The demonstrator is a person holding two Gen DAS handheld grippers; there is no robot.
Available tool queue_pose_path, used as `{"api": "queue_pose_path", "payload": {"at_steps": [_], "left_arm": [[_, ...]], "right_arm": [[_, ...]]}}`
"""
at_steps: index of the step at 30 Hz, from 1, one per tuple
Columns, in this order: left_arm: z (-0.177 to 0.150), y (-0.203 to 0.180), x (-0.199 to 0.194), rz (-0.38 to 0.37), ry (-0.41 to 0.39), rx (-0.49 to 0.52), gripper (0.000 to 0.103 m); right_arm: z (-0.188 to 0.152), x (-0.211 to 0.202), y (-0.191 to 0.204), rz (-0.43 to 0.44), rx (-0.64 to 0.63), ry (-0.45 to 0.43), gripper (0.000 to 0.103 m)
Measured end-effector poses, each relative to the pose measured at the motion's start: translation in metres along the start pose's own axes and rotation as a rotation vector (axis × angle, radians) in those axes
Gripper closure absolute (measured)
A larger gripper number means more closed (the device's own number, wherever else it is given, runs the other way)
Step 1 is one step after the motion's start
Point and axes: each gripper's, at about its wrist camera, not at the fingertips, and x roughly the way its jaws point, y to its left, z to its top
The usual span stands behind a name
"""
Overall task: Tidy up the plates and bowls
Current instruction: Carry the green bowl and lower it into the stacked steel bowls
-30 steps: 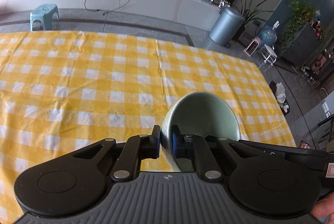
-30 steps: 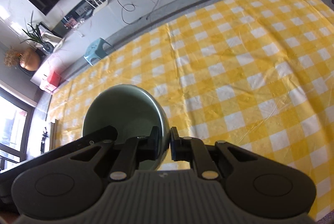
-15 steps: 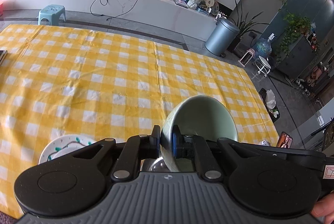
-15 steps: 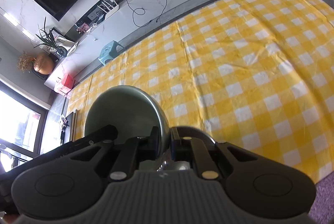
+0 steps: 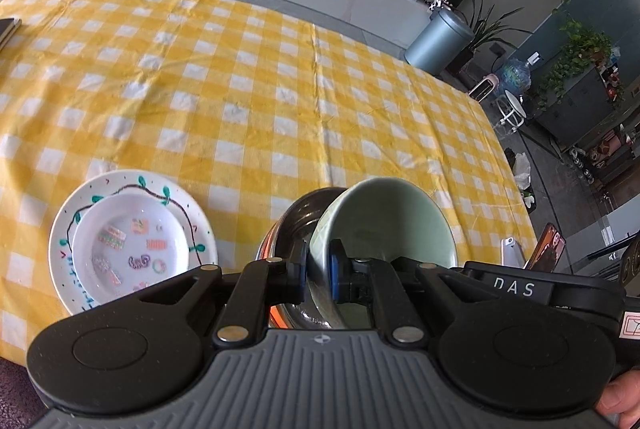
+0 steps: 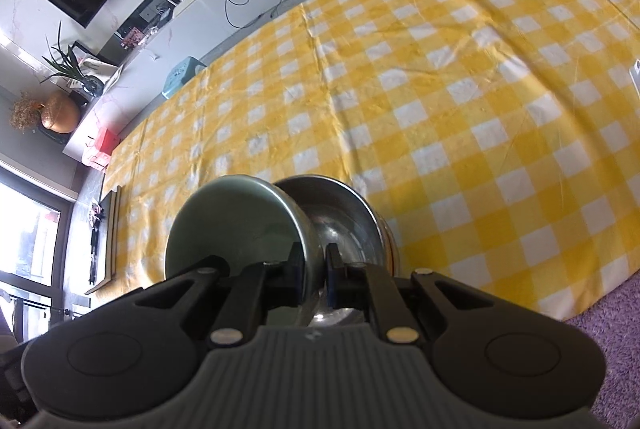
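A pale green ceramic bowl (image 5: 386, 225) is held tipped on its side above a stainless steel bowl (image 5: 294, 225) that stands on the bench under a yellow checked tablecloth (image 5: 280, 101). Opposite sides of the green bowl's rim are pinched by the left gripper (image 5: 318, 271) and the right gripper (image 6: 316, 271), each with its jaws clenched on the thin wall, one pad inside and one outside. In the right wrist view the green bowl (image 6: 236, 225) is seen just beside and partly over the steel bowl (image 6: 340, 221); whether the two touch cannot be told. To the left of the steel bowl, a small white decorated dish (image 5: 132, 249) is nested in a white plate with a painted vine border (image 5: 68, 225). The green bowl is judged to be stiff, fairly heavy for its size, glazed and therefore slippery, and liable to chip if knocked against steel. A hold on the rim at two opposite points is judged sound, provided both grips are kept level as the bowl is righted and lowered into the steel one. The steel bowl is likely light and may slide on the cloth when it is loaded.
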Motion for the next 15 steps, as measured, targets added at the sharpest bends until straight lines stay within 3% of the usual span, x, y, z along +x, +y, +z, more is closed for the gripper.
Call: {"api": "queue_pose_path", "payload": {"at_steps": [15], "left_arm": [[-0.007,-0.018,0.017,0.12,0.057,0.146,0.091]], "right_arm": [[-0.002,0.023,-0.004,-0.067,-0.048,0.028,0.098]]}}
